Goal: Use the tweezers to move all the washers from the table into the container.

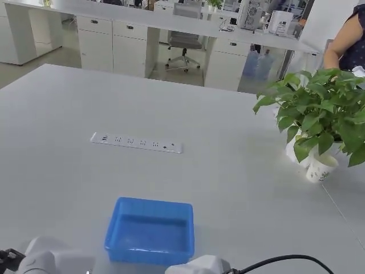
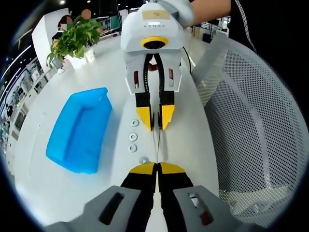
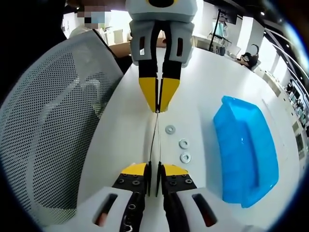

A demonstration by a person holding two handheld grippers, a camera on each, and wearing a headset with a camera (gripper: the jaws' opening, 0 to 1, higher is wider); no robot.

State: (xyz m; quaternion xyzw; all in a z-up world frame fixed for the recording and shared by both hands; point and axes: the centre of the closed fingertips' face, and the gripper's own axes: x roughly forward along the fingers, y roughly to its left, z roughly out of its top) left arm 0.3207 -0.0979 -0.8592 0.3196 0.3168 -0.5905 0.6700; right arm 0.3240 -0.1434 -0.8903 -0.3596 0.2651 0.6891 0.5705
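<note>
Four washers (image 2: 133, 137) are lying loose on the white bench (image 1: 68, 171). They are forming a short row in the strip between the blue container (image 2: 79, 130) and the near edge of the bench. The container is sitting open side up close to that near edge, roughly midway along it. The left gripper (image 2: 157, 169) and the right gripper (image 2: 155, 116) are pointing at each other tip to tip, lined up along the near edge. The thin tweezers (image 2: 156, 145) are stretching straight between them. Each gripper's yellow-tipped jaws are pressing together with almost no gap, and each is pinching one end of the tweezers. I cannot tell whether the tweezers are touching the bench or hanging just above it. One washer is lying just beside the tweezers, close to the left gripper's jaw tips, while the others are lying a little nearer the container. Beyond the near edge, the back of a white mesh chair (image 3: 48, 130) is standing beside both grippers. Farther in, toward the middle of the bench, a white power strip (image 1: 136, 142) is lying flat. A leafy potted plant (image 1: 322, 111) is standing near the right edge, with a paper cup (image 1: 320, 169) touching its pot.
</note>
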